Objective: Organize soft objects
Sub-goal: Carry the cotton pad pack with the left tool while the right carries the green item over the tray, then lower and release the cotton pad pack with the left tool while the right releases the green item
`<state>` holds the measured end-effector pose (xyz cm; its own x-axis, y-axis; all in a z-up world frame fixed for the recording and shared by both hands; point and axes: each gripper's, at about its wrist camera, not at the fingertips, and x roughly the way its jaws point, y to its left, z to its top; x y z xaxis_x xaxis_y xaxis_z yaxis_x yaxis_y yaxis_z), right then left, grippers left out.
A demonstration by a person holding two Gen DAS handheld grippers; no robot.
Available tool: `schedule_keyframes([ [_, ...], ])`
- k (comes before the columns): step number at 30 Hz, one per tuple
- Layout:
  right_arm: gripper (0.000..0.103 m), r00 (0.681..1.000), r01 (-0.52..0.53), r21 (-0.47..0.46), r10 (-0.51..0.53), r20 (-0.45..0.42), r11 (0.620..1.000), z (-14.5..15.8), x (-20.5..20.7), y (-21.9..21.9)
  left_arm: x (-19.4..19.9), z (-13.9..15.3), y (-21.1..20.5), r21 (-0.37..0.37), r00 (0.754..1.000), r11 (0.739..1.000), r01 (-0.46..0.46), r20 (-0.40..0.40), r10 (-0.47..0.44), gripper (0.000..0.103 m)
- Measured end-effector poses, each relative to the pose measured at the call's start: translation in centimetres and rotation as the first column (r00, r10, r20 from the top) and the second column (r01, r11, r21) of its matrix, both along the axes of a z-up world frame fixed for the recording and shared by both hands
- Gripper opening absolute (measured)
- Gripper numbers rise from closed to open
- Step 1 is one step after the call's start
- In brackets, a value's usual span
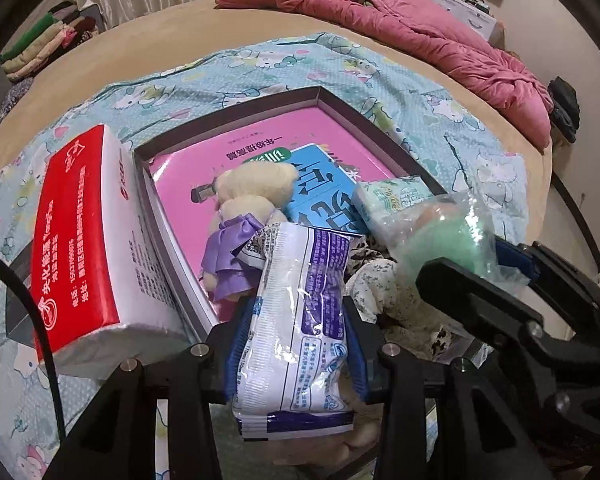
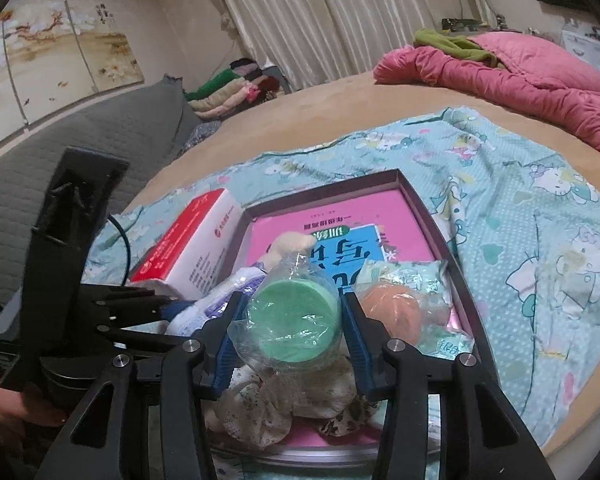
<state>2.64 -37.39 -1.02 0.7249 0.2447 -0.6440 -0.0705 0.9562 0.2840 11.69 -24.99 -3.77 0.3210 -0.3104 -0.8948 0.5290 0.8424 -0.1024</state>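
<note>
L gripper clamping wipes pack mid-body over tray near edge – slick film, squashy, light | R gripper pinching bagged green sponge across its sides – soft, crinkly wrap sliding, light grip sufficing

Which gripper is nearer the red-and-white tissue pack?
Left. The left gripper, shut on a white-purple packet, sits right beside the tissue pack. The right gripper, holding a bagged green sponge, is farther across the box.
</note>
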Motion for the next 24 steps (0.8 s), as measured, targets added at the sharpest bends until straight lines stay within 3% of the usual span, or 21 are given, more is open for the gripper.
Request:
schedule_keyframes([
  [12, 0.053, 1.0, 0.015, 0.04, -0.014, -0.02, 0.999, -0.5, 0.0, -0.7, -0.6, 0.2, 0.2, -0.002, 1.0, 1.0, 0.003, 0.003, -0.003, 0.045],
  [24, 0.061, 0.997, 0.058, 0.074, -0.062, 0.043, 0.996, 1.1, -1.3, -1.5, -1.0, 0.5, 0.4, -0.036, 1.0, 0.999, 0.014, -0.005, -0.015, 0.054],
])
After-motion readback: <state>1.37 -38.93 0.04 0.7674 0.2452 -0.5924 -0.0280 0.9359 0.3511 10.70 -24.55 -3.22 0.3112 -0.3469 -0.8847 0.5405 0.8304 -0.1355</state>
